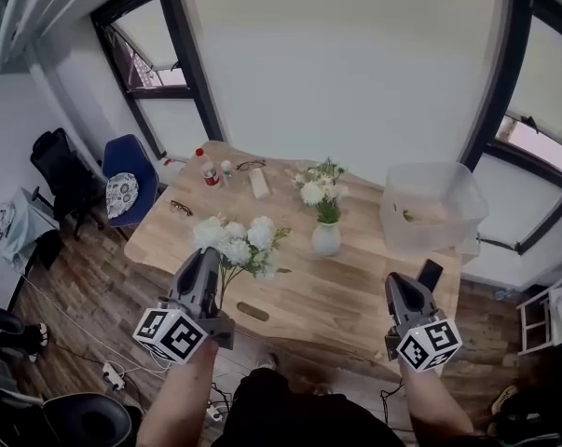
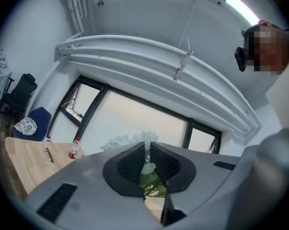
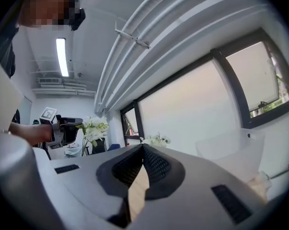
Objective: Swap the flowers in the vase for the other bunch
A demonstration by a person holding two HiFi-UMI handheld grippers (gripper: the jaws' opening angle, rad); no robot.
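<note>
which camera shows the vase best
The head view: the white vase stands in full sight on the table, with its flowers in it. The right gripper view shows only the tops of those flowers, with the vase itself hidden. The left gripper view shows no vase.

Left gripper [image 1: 205, 254] clamped — right gripper [image 1: 399, 283] closed
</note>
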